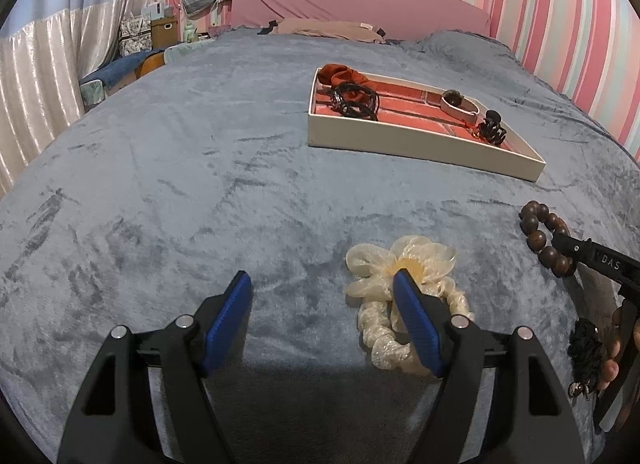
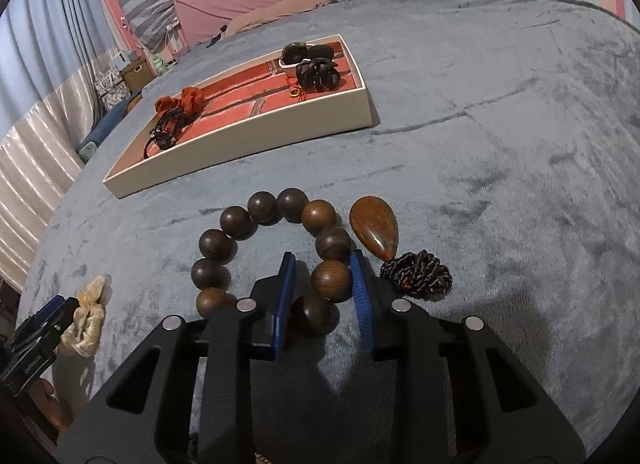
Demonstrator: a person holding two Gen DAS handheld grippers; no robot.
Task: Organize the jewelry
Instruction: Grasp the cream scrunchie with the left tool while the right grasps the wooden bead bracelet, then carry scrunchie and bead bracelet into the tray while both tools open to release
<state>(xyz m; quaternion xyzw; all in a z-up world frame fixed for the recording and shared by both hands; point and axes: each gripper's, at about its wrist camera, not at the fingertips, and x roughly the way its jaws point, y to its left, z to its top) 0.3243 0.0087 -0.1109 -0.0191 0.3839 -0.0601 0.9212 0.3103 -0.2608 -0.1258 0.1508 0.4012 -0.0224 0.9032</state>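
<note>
From the left wrist, the left gripper (image 1: 322, 284) hangs over a grey-blue blanket (image 1: 160, 183) with its blue jaws spread wide and nothing between them; the right-hand jaw lies across a cream scrunchie (image 1: 404, 296) without pinching it. At about one o'clock sits a white tray (image 1: 420, 147) with a red lining, holding a rust scrunchie (image 1: 344, 73) and black hair ties (image 1: 356, 101) at its far left, a pale watch (image 1: 460, 103) and a black claw clip (image 1: 493, 127) to the right. At three o'clock a wooden bead bracelet (image 1: 536, 236) lies on the blanket, the right gripper's black arm reaching onto it. From the right wrist, the right gripper (image 2: 323, 276) stands around one bead of that bracelet (image 2: 248, 223) — the right jaw touches the bead, a narrow gap shows at the left jaw, so it is not yet clamped. Just beside, at one o'clock, lie a brown teardrop pendant (image 2: 374, 229) and its coiled dark cord (image 2: 418, 274). The tray (image 2: 248, 143) sits at eleven o'clock, well apart.
</note>
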